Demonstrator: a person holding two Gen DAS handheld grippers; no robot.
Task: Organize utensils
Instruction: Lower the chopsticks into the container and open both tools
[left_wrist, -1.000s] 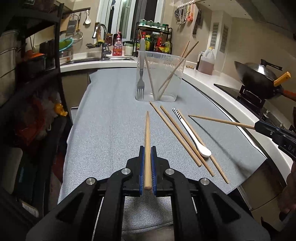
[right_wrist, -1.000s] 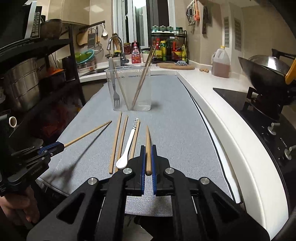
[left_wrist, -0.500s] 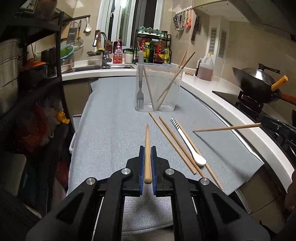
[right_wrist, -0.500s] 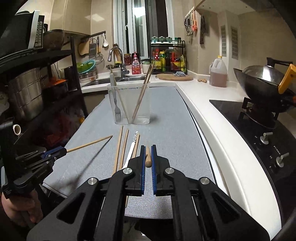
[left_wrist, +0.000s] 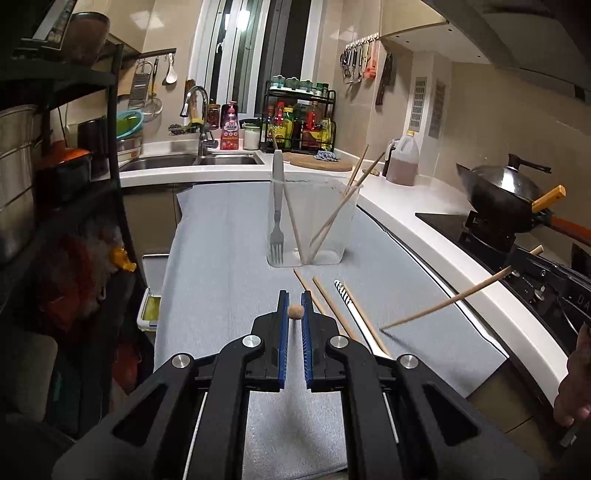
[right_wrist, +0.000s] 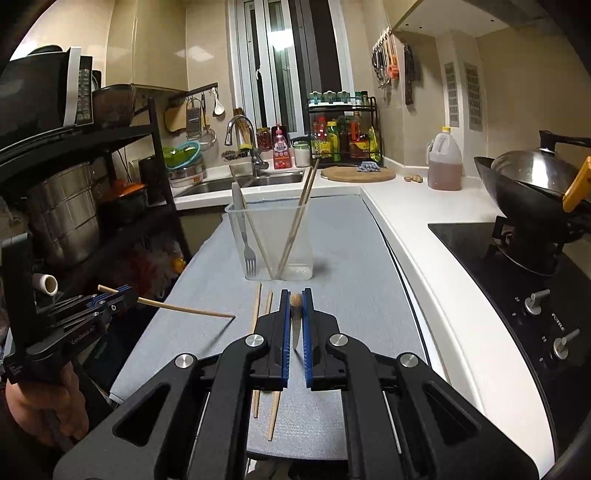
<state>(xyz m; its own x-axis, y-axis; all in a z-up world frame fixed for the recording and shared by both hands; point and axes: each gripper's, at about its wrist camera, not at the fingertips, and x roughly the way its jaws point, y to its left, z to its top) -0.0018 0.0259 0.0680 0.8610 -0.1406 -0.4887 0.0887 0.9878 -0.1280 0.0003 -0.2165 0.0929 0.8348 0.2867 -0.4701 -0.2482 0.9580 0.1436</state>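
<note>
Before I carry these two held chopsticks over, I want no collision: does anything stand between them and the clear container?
Nothing visible does. Only bare mat and flat-lying chopsticks lie before the clear container, which already holds a fork and three chopsticks.

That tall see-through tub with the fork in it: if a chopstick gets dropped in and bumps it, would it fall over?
Probably not. The clear container stands on a broad flat base on the grey mat, which likely resists sliding. It looks like thin plastic, so likely light, and the fork and leaning chopsticks put weight high: a hard knock at the rim might rock it.

"GenRoboLAI" on the left gripper (right_wrist: 122, 293); "FOTILE" on the stove (right_wrist: 557, 322).
</note>
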